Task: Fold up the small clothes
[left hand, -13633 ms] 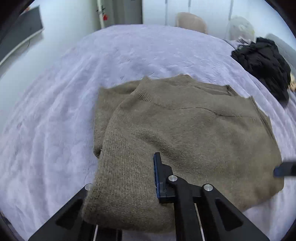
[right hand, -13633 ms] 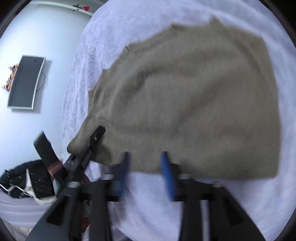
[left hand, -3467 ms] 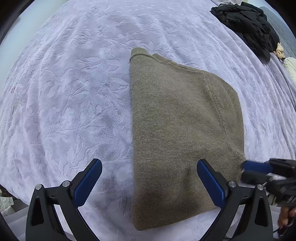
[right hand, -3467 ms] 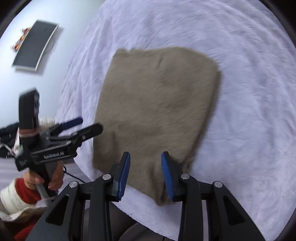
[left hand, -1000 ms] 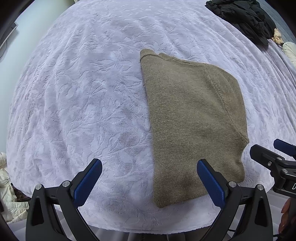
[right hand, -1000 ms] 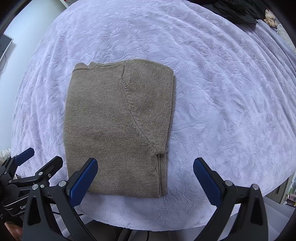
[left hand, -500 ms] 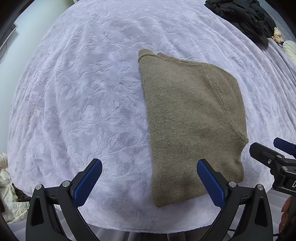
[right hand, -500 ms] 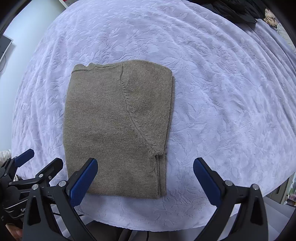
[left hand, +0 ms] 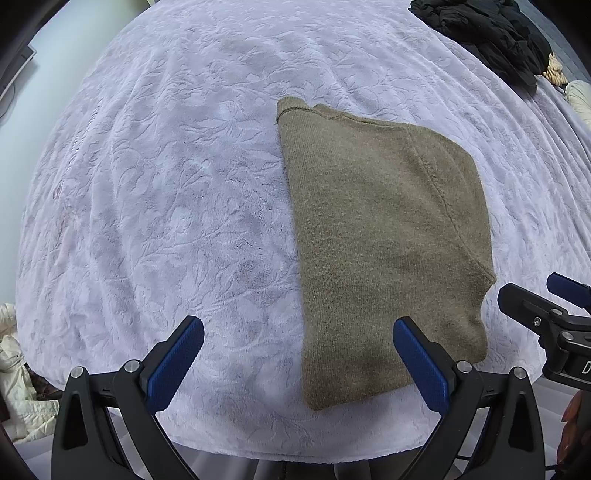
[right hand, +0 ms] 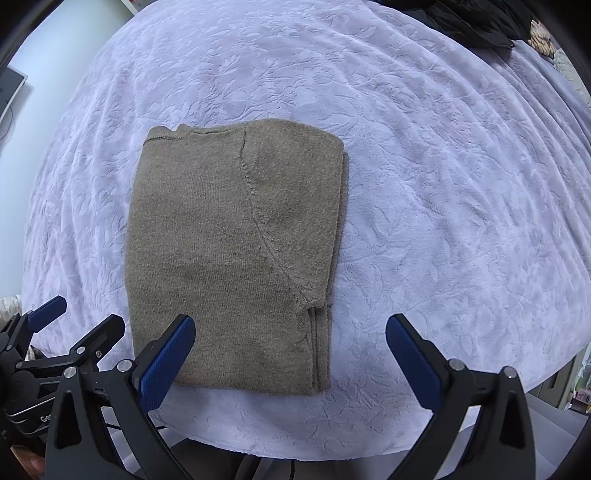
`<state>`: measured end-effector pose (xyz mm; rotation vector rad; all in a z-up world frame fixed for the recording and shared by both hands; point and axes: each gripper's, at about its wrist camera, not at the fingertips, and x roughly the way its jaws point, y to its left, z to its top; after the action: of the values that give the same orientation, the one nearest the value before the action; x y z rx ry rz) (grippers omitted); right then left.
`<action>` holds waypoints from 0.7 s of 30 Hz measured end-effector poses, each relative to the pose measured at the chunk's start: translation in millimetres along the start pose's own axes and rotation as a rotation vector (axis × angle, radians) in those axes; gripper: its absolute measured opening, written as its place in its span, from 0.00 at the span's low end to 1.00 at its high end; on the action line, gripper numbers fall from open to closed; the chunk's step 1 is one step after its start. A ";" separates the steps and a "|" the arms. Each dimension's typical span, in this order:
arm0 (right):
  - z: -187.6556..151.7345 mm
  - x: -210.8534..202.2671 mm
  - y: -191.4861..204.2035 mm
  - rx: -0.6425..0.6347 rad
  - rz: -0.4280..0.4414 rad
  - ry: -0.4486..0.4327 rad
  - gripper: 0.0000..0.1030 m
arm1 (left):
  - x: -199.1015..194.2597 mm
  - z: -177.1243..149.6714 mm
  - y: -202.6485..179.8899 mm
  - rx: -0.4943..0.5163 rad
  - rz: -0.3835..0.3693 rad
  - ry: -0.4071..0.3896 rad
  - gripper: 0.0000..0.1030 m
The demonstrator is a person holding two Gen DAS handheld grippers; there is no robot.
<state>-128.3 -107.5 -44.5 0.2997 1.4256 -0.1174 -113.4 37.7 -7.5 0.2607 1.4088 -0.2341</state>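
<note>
A folded olive-brown sweater lies flat on a bed covered by a pale lilac blanket embossed with leaves; it forms a neat upright rectangle close to the bed's near edge, its bottom hem just short of that edge, its stacked layers showing along the right side. A curved seam runs down its top face; the collar edge sits at the far left corner. The left gripper is spread wide and holds nothing; one blue pad hangs over bare blanket, the other over the sweater's lower right part. The right gripper is likewise wide open and empty; its left pad overlaps the sweater's lower left corner, its right pad hangs over bare blanket. Open blanket stretches to the left, right and far side of the sweater; a heap of black clothes lies well apart at the far right corner; cream cloth shows below the bed's left edge.
</note>
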 end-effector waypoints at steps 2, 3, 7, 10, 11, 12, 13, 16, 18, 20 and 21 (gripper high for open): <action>-0.6 -0.1 0.1 0.001 0.000 -0.001 1.00 | -0.1 -0.6 -0.1 -0.001 0.000 0.001 1.00; -0.9 -0.3 0.2 0.003 0.000 -0.002 1.00 | -0.2 -0.3 0.0 0.000 0.000 0.000 1.00; -0.7 -0.5 0.1 0.003 0.000 -0.003 1.00 | -0.4 -1.3 -0.2 -0.001 0.002 0.000 1.00; -0.3 -0.5 -0.3 0.002 0.000 -0.003 1.00 | -0.3 -1.5 0.1 0.000 0.004 0.000 1.00; -0.4 -0.5 -0.3 0.002 0.000 -0.003 1.00 | -0.3 -1.5 0.0 0.000 0.004 0.000 1.00; -0.2 -0.5 -0.4 0.001 -0.001 -0.003 1.00 | -0.3 -1.5 -0.1 0.000 0.004 0.000 1.00; -0.1 -0.4 -0.6 0.001 -0.001 -0.003 1.00 | 0.0 -1.5 0.7 0.002 0.006 0.000 1.00; -0.3 -0.2 -0.6 0.001 0.000 -0.003 1.00 | 0.5 -1.7 1.3 0.003 0.006 0.001 1.00; -0.3 -0.1 -0.8 0.001 0.000 -0.003 1.00 | 0.5 -1.9 1.8 0.005 0.009 0.001 1.00; -0.3 0.1 -0.7 0.000 0.000 -0.003 1.00 | 1.1 -1.8 1.6 0.005 0.009 0.004 1.00; -0.4 0.1 -0.4 0.001 -0.001 -0.003 1.00 | 1.4 -1.7 0.9 0.004 0.009 0.005 1.00</action>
<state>-128.8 -107.8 -44.7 0.2995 1.4227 -0.1187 -114.5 39.1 -9.1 0.2712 1.4124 -0.2294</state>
